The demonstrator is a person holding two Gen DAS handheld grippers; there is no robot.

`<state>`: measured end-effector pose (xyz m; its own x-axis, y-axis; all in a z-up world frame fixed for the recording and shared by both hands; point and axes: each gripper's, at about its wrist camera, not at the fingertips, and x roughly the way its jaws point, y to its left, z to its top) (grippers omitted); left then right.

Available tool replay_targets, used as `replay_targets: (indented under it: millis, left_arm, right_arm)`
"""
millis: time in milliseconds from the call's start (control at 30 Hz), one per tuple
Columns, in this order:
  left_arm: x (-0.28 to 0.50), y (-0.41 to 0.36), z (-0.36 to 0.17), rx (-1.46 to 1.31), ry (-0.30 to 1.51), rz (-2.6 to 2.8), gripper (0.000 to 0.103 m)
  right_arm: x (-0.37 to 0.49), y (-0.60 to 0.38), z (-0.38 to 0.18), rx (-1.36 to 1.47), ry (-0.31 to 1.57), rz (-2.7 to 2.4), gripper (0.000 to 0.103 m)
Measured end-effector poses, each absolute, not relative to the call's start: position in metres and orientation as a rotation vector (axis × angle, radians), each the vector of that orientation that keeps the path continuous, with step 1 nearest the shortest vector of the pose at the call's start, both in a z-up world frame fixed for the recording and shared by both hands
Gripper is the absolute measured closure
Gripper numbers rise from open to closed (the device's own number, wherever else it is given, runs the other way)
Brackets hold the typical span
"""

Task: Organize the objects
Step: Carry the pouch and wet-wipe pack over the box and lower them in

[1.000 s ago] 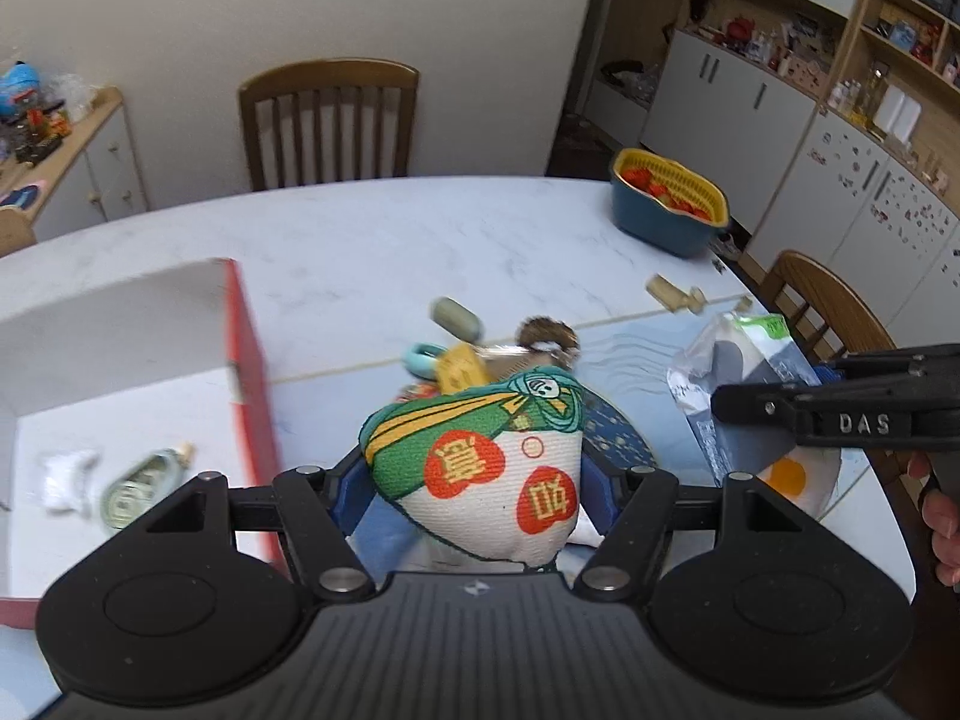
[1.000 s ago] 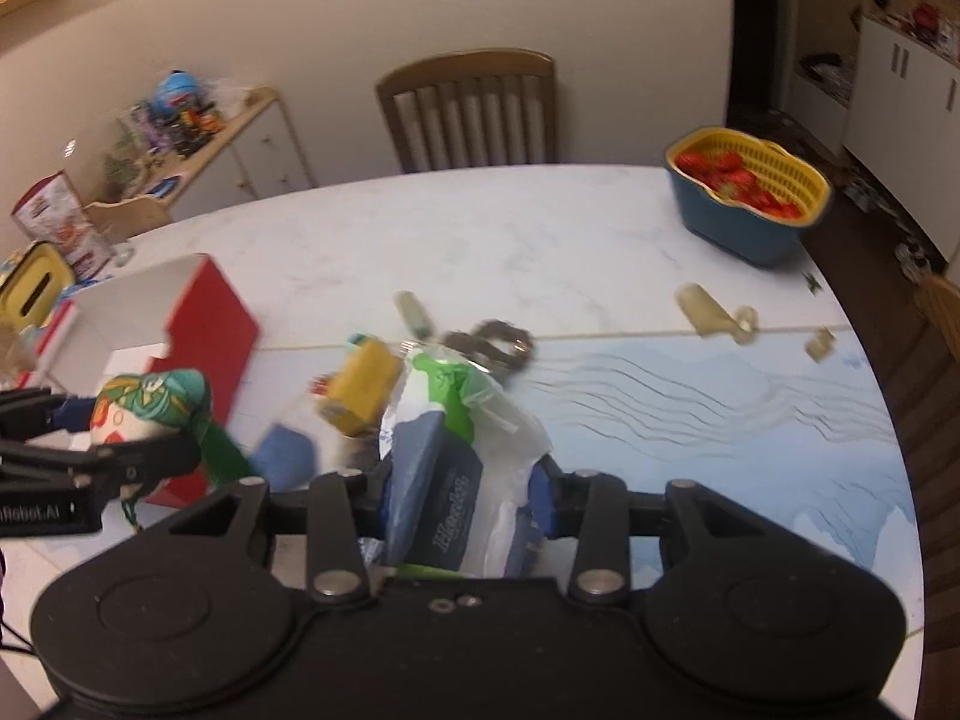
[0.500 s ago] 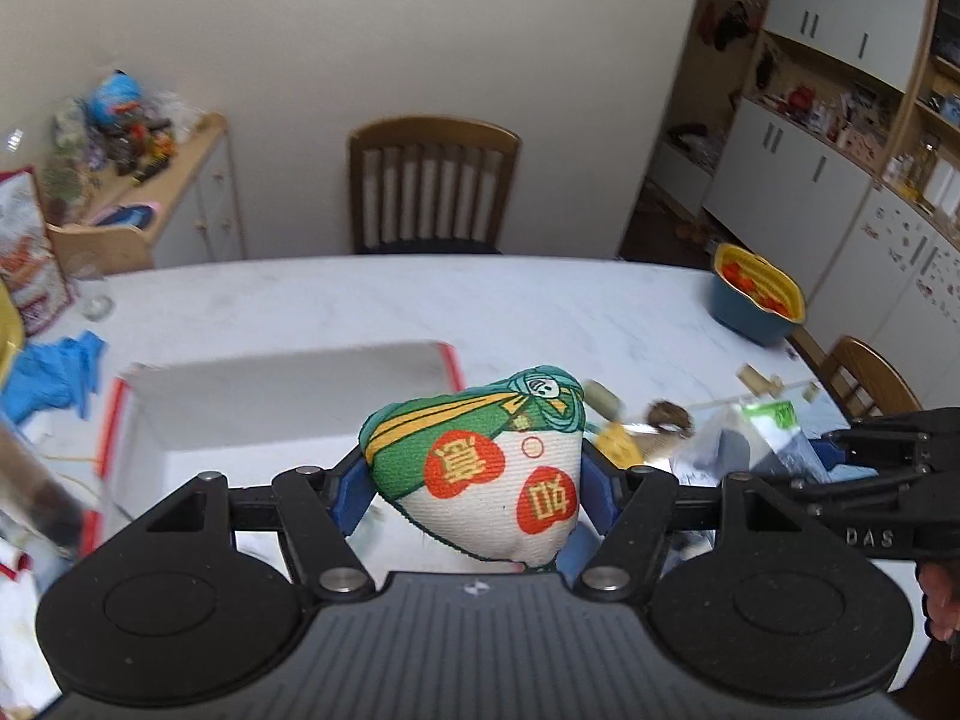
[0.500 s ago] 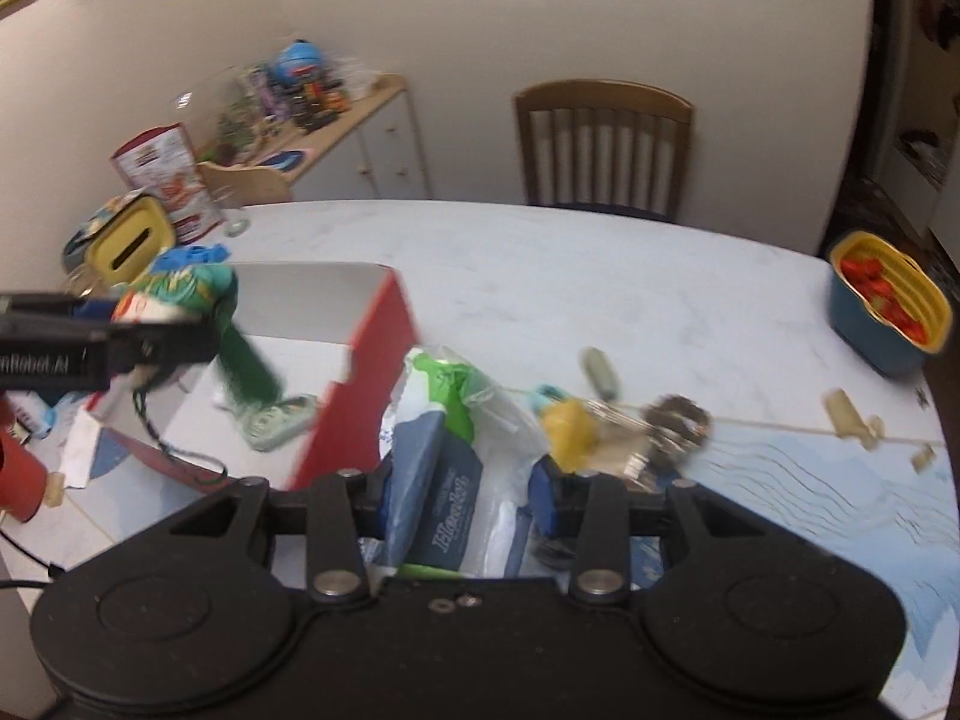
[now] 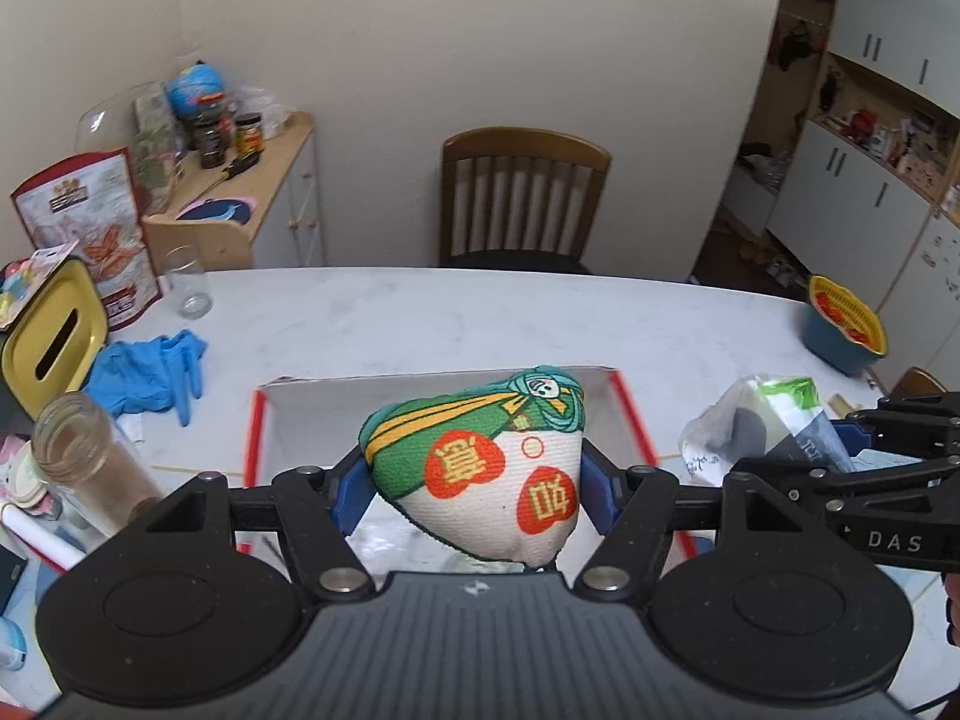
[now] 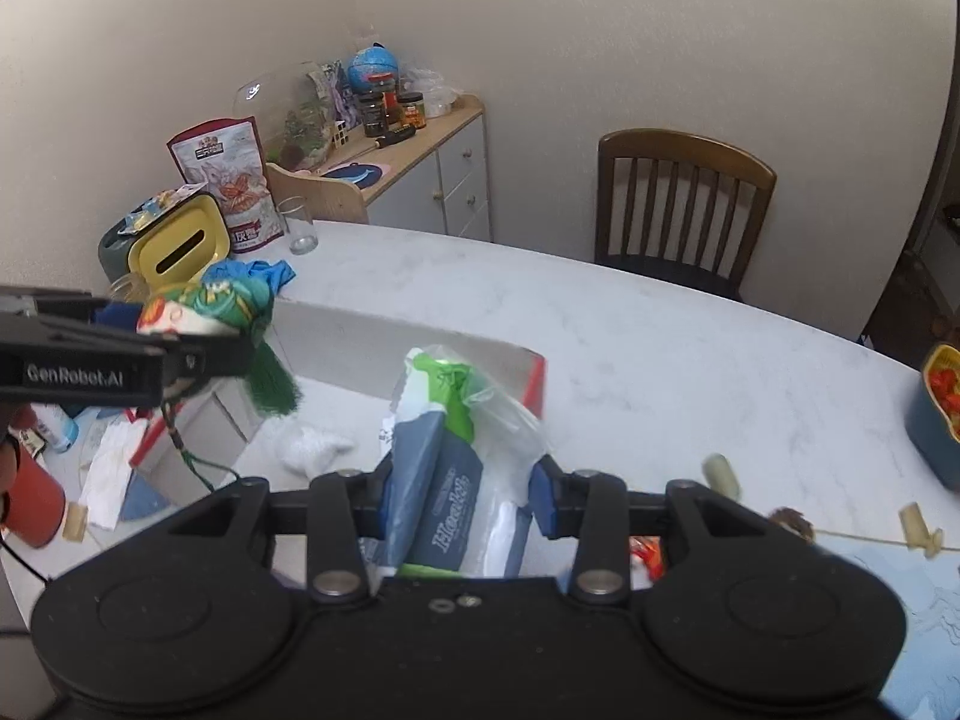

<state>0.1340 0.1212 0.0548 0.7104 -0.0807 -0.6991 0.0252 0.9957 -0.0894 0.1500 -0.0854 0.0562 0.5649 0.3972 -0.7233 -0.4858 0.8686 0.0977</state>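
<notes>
While gripped, pouch (image 5: 480, 468) fills tool (image 5: 474, 492).

The stuffed pouch (image 5: 480, 468) hides the middle of the red box (image 5: 258, 420), so what lies under it cannot be seen. A white lump (image 6: 312, 447) in the box is too blurry to name. The picture's right edge cuts off the blue basket (image 6: 936, 420).
</notes>
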Motion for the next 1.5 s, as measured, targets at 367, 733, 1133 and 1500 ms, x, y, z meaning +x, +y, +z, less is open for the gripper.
replay_targets:
  millis: [367, 733, 1133, 1500]
  left_arm:
    - [0.169, 0.16, 0.012, -0.101, 0.855, -0.005, 0.035]
    - [0.198, 0.161, -0.038, -0.026, 0.942, 0.002, 0.035]
    - [0.209, 0.155, -0.073, 0.043, 1.05, -0.007, 0.035]
    - [0.209, 0.141, -0.086, 0.144, 1.103, -0.029, 0.034]
  right_arm:
    - [0.184, -0.029, 0.022, -0.16, 0.845, 0.503, 0.064]
    - [0.205, 0.002, -0.028, -0.21, 0.936, 0.543, 0.063]
    - [0.2, 0.022, -0.064, -0.3, 1.006, 0.564, 0.062]
    - [0.195, 0.029, -0.078, -0.34, 1.051, 0.558, 0.061]
